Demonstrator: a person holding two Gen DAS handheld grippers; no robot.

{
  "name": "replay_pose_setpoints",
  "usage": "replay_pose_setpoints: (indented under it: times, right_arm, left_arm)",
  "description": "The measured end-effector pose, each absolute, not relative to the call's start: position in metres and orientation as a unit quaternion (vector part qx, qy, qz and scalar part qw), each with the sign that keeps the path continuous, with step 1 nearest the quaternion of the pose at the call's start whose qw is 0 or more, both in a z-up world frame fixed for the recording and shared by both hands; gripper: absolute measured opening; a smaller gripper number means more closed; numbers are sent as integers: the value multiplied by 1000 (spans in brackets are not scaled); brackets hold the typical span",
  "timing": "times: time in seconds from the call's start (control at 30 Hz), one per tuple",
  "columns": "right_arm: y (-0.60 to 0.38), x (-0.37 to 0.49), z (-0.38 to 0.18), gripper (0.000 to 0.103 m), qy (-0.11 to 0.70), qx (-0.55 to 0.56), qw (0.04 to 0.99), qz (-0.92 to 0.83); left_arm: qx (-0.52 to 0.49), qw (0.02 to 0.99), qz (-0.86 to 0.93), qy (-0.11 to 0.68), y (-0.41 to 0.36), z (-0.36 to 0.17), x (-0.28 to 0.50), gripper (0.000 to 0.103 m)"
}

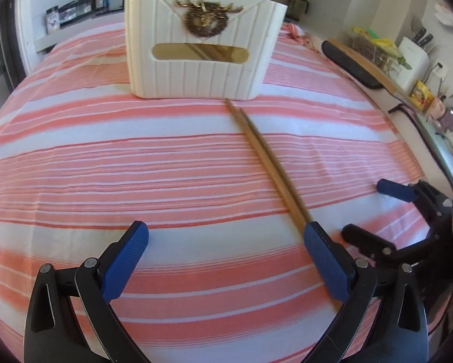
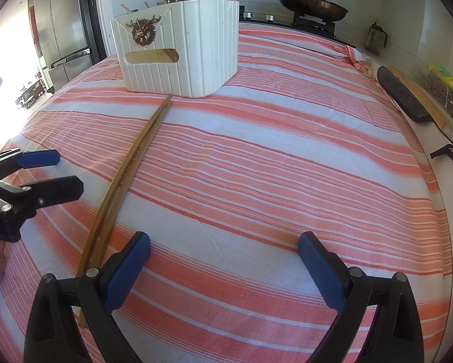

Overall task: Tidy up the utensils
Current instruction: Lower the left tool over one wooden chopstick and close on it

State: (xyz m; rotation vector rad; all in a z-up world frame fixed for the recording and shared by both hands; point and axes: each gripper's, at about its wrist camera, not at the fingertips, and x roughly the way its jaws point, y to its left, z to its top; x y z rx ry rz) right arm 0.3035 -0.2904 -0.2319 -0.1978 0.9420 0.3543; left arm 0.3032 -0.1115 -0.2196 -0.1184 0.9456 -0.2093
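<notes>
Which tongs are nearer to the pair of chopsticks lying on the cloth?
About equal. The chopsticks lie between both: beside the right finger of the left tongs and beside the left finger of the right tongs.

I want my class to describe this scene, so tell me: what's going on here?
A person holds two grippers over a striped tablecloth. Both the left gripper and the right gripper are open and hold nothing. A pair of wooden chopsticks lies on the cloth, far tips near a white basket that already has utensils sticking out. The chopsticks are not yet picked up.
</notes>
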Motion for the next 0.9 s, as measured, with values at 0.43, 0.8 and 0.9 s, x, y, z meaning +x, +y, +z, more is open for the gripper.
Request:
replay_pose_setpoints:
  times: [0.43, 0.8, 0.9]
  right_arm:
    - [-292, 304, -232, 100, 451, -95, 871, 169]
    - [-291, 304, -230, 102, 454, -92, 866, 188]
    - [-286, 299, -220, 100, 472, -56, 855, 205]
  left_arm:
    - [-26, 887, -51, 457, -134, -227, 323, 102]
    - [-15, 891, -85, 446, -128, -218, 316, 5]
    - [-25, 891, -81, 446, -114, -218, 307, 5]
